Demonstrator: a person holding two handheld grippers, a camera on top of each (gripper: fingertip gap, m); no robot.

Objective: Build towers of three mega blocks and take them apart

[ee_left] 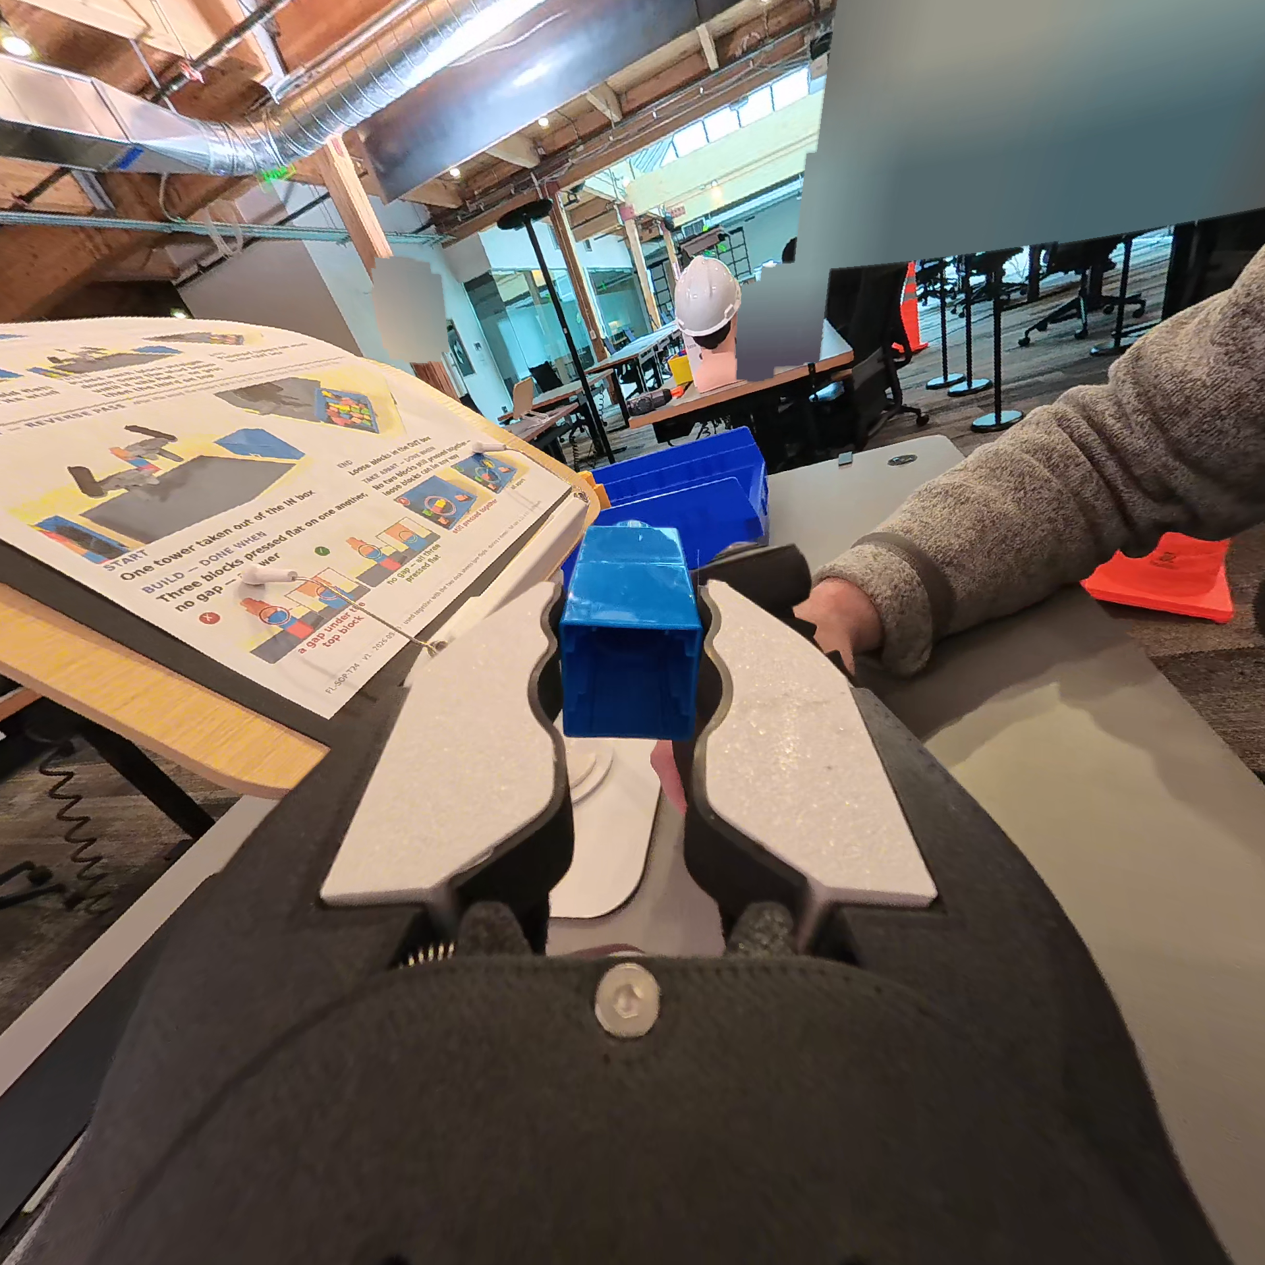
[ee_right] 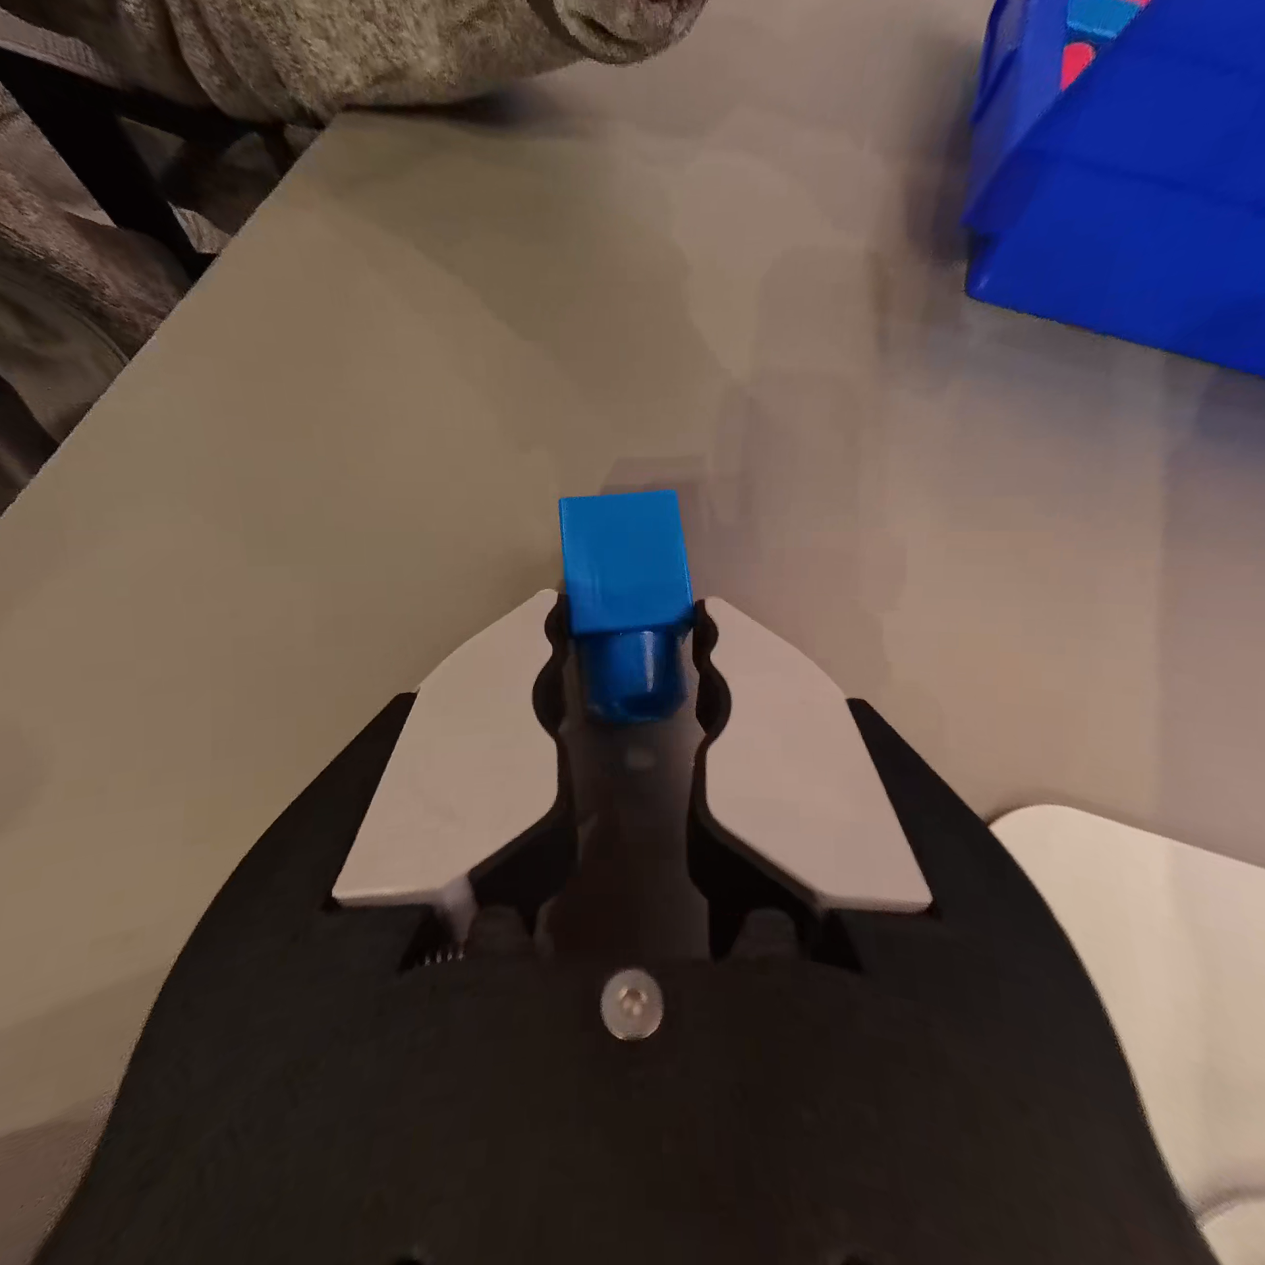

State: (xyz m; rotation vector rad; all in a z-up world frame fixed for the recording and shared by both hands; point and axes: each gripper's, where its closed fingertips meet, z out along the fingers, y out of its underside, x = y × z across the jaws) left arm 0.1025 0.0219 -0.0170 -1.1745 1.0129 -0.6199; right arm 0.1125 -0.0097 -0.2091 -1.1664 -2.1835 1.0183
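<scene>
Fingers, left: the left gripper (ee_left: 630, 636) is clamped on a blue block (ee_left: 626, 657), one pad pressing each side wall; the block's hollow underside faces the camera and its stud end points away.
Fingers, right: the right gripper (ee_right: 628, 616) is clamped on a second blue block (ee_right: 623, 561), gripped at the stud end; the round stud points back toward the camera and the square body sticks out past the fingertips.
Left block, place: held in the air above the grey tabletop (ee_left: 1027, 719), in front of a blue bin (ee_left: 684, 493).
Right block, place: held over the same grey tabletop (ee_right: 411, 411), with its shadow on the surface just beyond it.
Blue bin: stands at the far side of the tabletop; in the right wrist view it sits at the upper right (ee_right: 1129, 226), with a blue and a red piece showing over its rim.
Instruction sheet: a printed page with pictures (ee_left: 239, 493) lies on a tilted wooden board to the left.
Person: a grey sleeve (ee_left: 1061, 520) and a hand (ee_left: 842, 616) reach in from the right, just behind the left fingers.
Orange item: a flat orange thing (ee_left: 1164, 575) lies on the tabletop below the sleeve.
</scene>
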